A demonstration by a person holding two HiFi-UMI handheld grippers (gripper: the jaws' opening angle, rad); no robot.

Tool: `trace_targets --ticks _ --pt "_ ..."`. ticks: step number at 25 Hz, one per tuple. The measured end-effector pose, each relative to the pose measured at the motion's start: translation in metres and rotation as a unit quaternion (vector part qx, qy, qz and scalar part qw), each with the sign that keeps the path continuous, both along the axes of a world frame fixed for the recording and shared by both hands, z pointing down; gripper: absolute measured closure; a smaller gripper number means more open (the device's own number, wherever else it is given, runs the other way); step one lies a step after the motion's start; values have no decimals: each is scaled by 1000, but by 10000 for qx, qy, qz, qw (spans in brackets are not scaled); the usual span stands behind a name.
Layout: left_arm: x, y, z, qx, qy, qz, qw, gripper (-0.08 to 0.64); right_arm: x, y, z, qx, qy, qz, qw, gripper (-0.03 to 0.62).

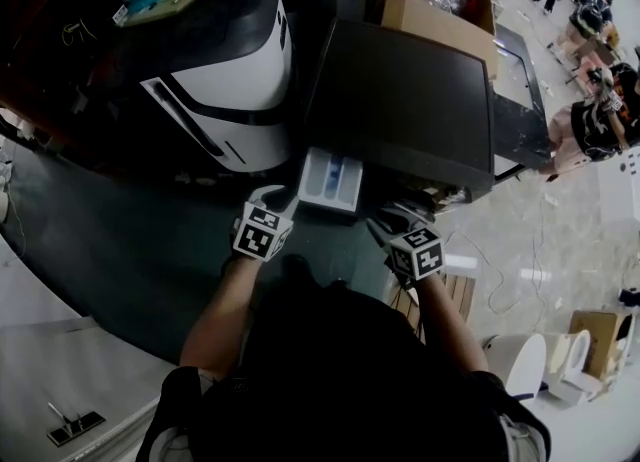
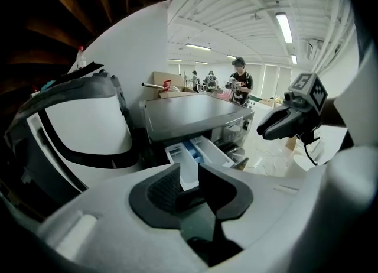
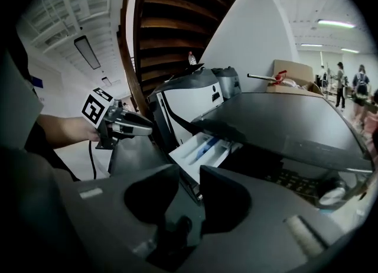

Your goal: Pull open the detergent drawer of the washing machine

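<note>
The washing machine (image 1: 400, 100) has a dark flat top. Its white detergent drawer (image 1: 330, 180) juts out from the front left corner, with blue compartments showing inside. My left gripper (image 1: 278, 198) hovers just left of the drawer's front; in the left gripper view its jaws (image 2: 189, 174) stand apart with nothing between them, and the drawer (image 2: 198, 150) lies beyond the gap. My right gripper (image 1: 393, 218) hangs to the drawer's right, also open and empty (image 3: 189, 180), with the drawer (image 3: 204, 148) ahead of it. Neither gripper touches the drawer.
A white and black appliance (image 1: 230, 80) stands close to the machine's left side. A cardboard box (image 1: 440, 0) with clutter sits behind the machine. People (image 1: 590, 110) stand at the far right. A white fixture (image 1: 540, 360) is on the floor at lower right.
</note>
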State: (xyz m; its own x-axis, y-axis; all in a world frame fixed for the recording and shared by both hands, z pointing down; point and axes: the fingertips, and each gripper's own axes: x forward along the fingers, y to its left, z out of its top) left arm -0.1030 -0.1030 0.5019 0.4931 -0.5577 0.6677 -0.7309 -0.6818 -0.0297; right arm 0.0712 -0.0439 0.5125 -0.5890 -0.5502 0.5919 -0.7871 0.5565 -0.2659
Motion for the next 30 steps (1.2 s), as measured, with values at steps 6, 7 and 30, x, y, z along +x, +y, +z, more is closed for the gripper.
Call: trace_targets --ticks 6,7,30 --pt "11 -20 -31 130 340 35 9993 474 18 -31 -28 273 -363 560 9974 489" --pt "12 -26 -38 192 380 53 9991 477 21 -38 -33 338 -395 632 9966 491" --pt "-35 -133 -152 1229 1343 0 9833 522 -53 -147 -159 1877 -345 497 9804 589"
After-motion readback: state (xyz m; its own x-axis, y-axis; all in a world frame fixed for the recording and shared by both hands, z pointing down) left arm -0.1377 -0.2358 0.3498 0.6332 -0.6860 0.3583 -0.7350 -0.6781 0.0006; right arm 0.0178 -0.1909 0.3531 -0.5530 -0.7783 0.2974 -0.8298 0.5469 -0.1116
